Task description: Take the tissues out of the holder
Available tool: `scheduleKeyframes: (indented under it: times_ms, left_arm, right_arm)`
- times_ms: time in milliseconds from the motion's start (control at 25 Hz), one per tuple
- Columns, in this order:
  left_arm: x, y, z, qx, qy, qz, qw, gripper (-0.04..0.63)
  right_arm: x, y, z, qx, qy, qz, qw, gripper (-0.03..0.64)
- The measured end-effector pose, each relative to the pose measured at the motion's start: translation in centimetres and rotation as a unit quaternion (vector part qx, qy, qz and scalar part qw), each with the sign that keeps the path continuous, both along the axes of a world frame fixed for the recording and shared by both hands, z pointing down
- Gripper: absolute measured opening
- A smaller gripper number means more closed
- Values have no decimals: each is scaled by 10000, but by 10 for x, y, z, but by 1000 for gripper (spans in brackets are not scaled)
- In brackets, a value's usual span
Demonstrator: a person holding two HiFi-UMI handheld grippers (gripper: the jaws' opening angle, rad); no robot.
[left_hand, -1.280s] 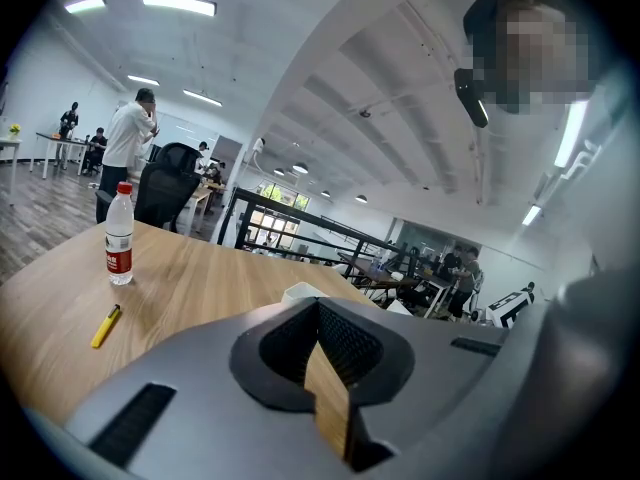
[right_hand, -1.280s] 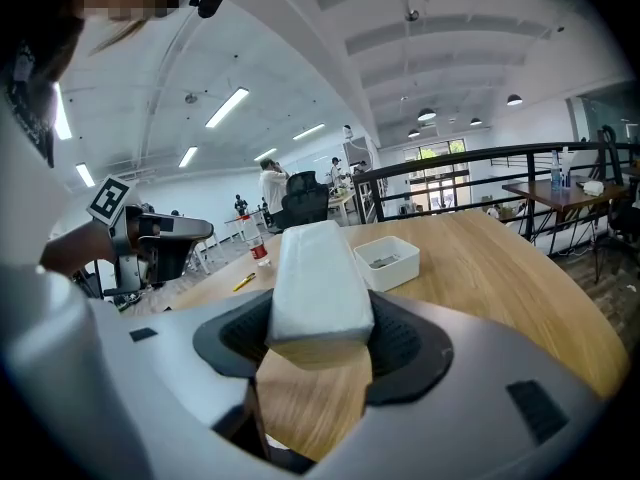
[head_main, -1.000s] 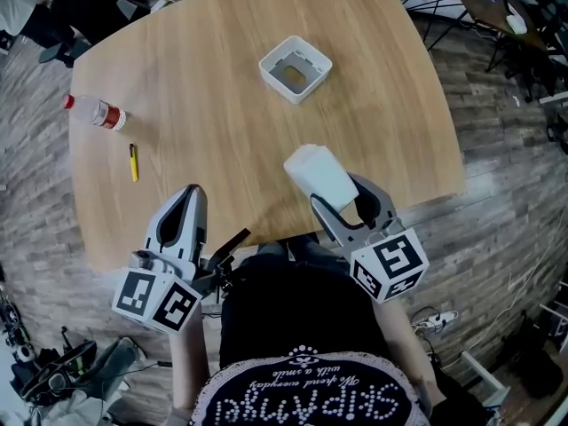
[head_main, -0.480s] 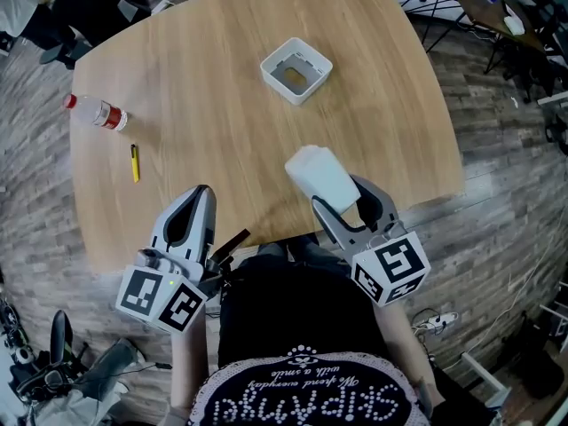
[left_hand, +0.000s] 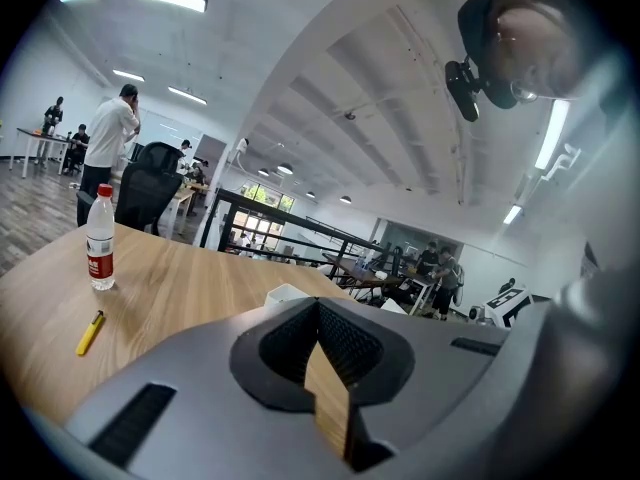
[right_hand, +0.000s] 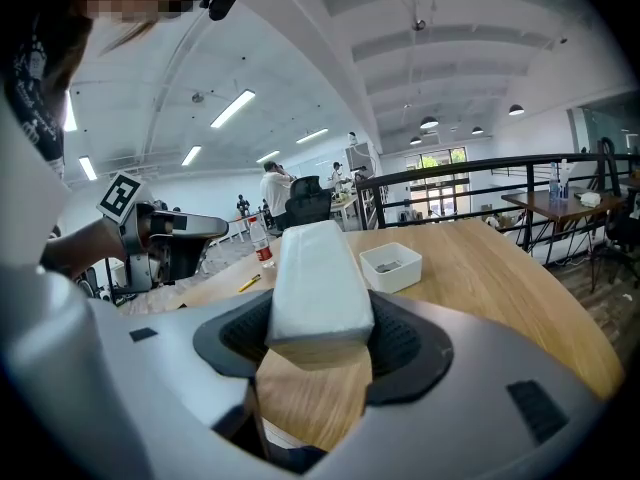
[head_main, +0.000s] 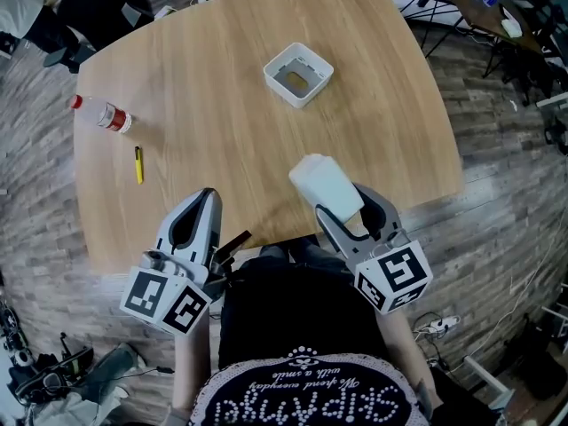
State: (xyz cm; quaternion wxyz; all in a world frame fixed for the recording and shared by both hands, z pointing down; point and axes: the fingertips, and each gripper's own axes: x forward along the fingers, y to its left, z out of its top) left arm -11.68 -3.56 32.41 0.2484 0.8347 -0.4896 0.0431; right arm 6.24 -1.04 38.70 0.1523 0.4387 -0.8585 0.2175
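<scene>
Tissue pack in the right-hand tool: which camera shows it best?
Right gripper view: the tissue pack fills the middle, clamped between the jaws. The head view shows it smaller, from above. The left gripper view doesn't clearly show it.

My left gripper (left_hand: 319, 310) fills the lower frame, jaws together on nothing; a white holder (left_hand: 285, 294) shows just above them, and at left a bottle (left_hand: 100, 238) stands on the table (left_hand: 190, 288), a yellow pen (left_hand: 90, 333) near it
</scene>
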Motion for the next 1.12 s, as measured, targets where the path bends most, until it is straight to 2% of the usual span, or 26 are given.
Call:
scheduleKeyframes:
  times_ms: [760,1120]
  left_arm:
    - [-28,1,1,32,-26,-129,9999,6]
    - [-33,-1,2,6,-28,-68,10000,6]
  right_arm:
    - [-5,19,-8,47,114,-52,9999,268]
    - [-10,26,-3,-141,90,-14,9999,268]
